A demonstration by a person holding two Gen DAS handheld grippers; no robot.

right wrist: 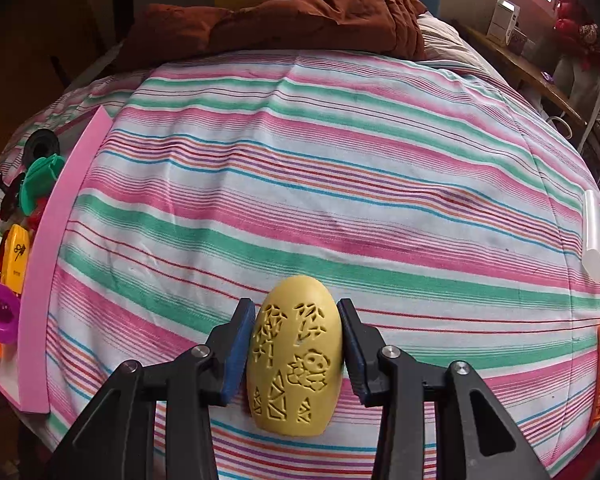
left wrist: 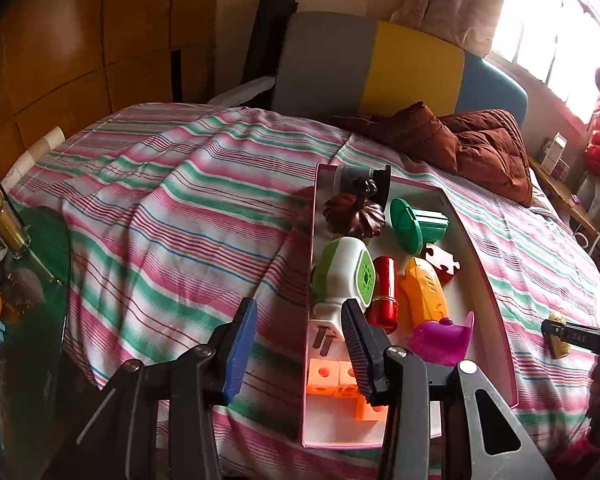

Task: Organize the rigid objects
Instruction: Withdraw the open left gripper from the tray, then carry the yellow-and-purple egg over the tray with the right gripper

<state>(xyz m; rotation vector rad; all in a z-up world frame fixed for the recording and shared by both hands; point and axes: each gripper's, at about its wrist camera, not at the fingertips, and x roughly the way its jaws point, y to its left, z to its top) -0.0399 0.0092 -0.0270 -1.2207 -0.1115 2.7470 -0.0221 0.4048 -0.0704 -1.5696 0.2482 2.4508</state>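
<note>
The right gripper (right wrist: 298, 354) had its fingers closed on the yellow egg (right wrist: 295, 356) over the striped bed (right wrist: 340, 184). The left gripper (left wrist: 300, 344) hung wide open, holding nothing, at the pink box (left wrist: 496, 308). Next, the egg probably needed carrying left into that box.

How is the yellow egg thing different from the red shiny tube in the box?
The yellow egg is matte, fat and rounded, with carved panda and bamboo pictures; the red tube is glossy, slim and plain. The egg is pinched between the right gripper's fingers over the striped bedsheet; the tube lies untouched in the pink box among other toys, near the open left gripper. Both look like hard little things.
</note>
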